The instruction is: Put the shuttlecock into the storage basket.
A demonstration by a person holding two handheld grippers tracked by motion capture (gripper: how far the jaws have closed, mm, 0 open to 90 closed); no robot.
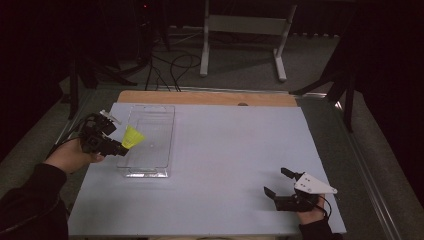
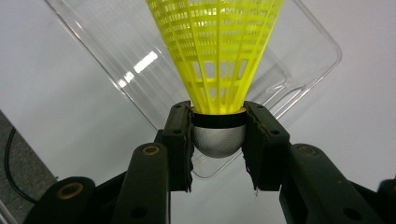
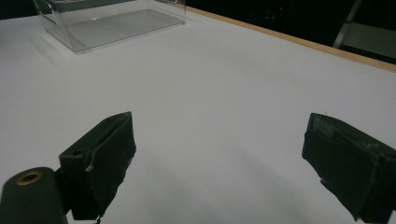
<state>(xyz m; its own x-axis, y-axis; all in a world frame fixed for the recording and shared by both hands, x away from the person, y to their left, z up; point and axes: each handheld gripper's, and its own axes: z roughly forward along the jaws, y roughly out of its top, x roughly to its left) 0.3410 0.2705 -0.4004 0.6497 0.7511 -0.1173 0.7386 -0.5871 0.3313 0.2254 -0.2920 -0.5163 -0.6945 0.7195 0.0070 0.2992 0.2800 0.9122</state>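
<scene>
So the biggest thing here is the desk (image 1: 225, 165), a big pale sheet with a wooden strip showing along the far edge, and it's mostly bare. On its left side sits a clear plastic tray (image 1: 159, 111), long and shallow, nothing in it as far as I can tell. The right gripper (image 1: 281, 183) is parked near the front right corner of the desk, well apart from everything, fingers spread wide with nothing between them, so it looks like it's just idling. The left gripper (image 1: 119, 148) is doing the real work: it hovers at the tray's left edge, fingers (image 2: 180, 140) clamped on the grey rounded cork of a yellow shuttlecock (image 2: 217, 51), with the netted skirt pointing away from the hand and out over the tray. In the left gripper view you can see the tray right behind the skirt, so the shuttlecock is in the air above it, not touching. My read is this is the drop-off step, carrying the shuttlecock into the tray. Next move probably calls for easing it lower over the tray floor, then letting the fingers go gently, since that light thing will roll or tip on its skirt if dropped from high up.
</scene>
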